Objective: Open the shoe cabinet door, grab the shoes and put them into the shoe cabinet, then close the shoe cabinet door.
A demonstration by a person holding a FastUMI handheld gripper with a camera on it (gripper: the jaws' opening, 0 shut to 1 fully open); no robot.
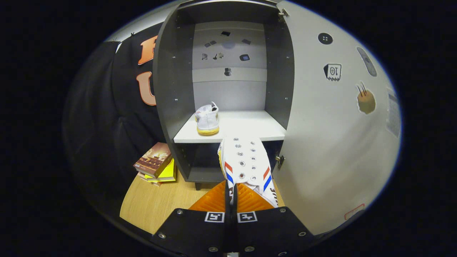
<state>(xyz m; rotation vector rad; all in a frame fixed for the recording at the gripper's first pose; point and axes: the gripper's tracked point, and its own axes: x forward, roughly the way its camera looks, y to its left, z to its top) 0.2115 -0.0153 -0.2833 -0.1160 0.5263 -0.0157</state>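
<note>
Jaws pinching white shoe (246,162), raised level toward open cabinet's shelf (250,126)

white shoe (250,162) with red and blue stripes, orange-fingered gripper (231,200), grey cabinet (171,82), white shelf (250,126).

Gripper (231,192) fingers pinched together, clamping shoe (246,160).

Staged recording booth, domestic set: black cloth wall (103,117); grey shoe cabinet (171,89), door (328,125) open, stickered; white shoe (207,119) on shelf (246,126); stacked books (155,162) on wooden floor (157,203).
</note>
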